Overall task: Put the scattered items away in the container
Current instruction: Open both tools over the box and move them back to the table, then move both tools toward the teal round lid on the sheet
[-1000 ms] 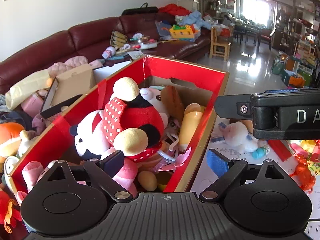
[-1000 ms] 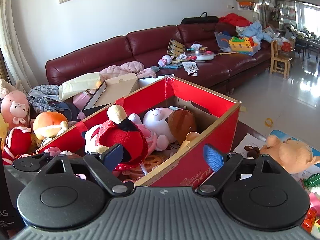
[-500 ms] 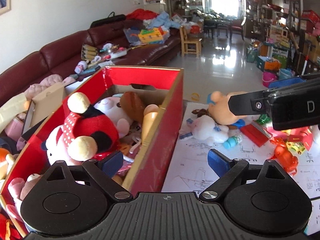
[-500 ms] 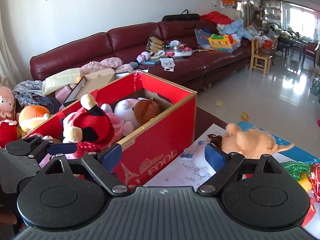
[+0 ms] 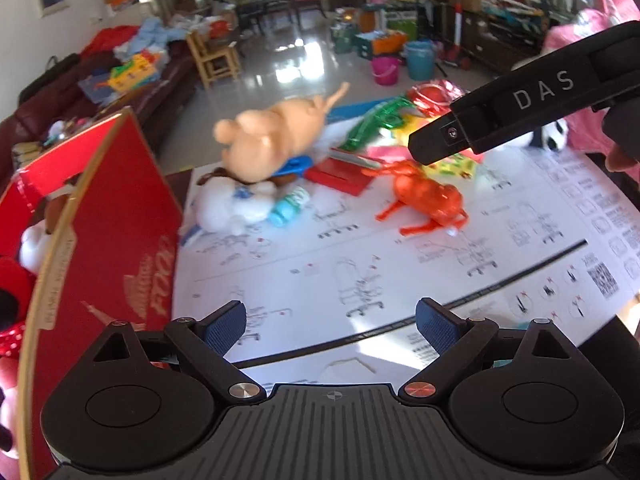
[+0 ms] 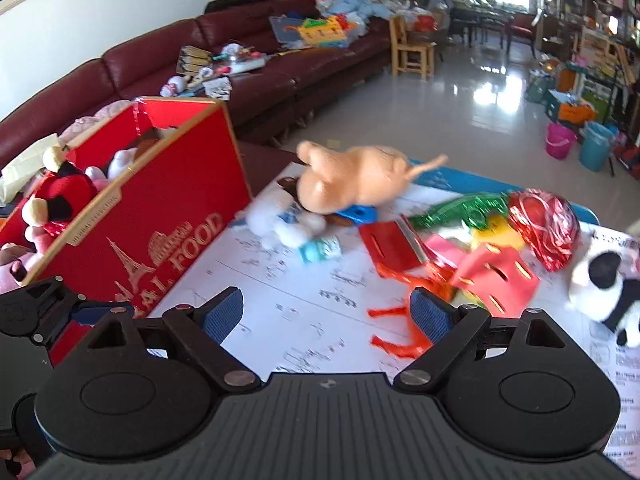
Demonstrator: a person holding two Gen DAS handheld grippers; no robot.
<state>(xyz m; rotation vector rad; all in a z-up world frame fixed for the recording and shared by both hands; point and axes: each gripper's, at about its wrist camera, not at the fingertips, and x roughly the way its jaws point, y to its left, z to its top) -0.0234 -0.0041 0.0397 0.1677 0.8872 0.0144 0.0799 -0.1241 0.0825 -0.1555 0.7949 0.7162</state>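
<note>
The red cardboard box stands at the left, full of plush toys; it also shows in the right wrist view. Scattered on the white printed sheet lie a tan plush animal, a white plush, an orange plastic toy and a red flat piece. My left gripper is open and empty above the sheet, right of the box. My right gripper is open and empty, with the orange toy just beyond its right finger. The tan plush and a panda plush lie ahead.
A green and red foil toy, pink and yellow pieces and a small blue-white bottle lie among the pile. A dark red sofa with clutter stands behind. A wooden chair and buckets stand on the tiled floor.
Both grippers have swung right, away from over the box toward the scattered toys on the sheet. Both stay open and empty.
</note>
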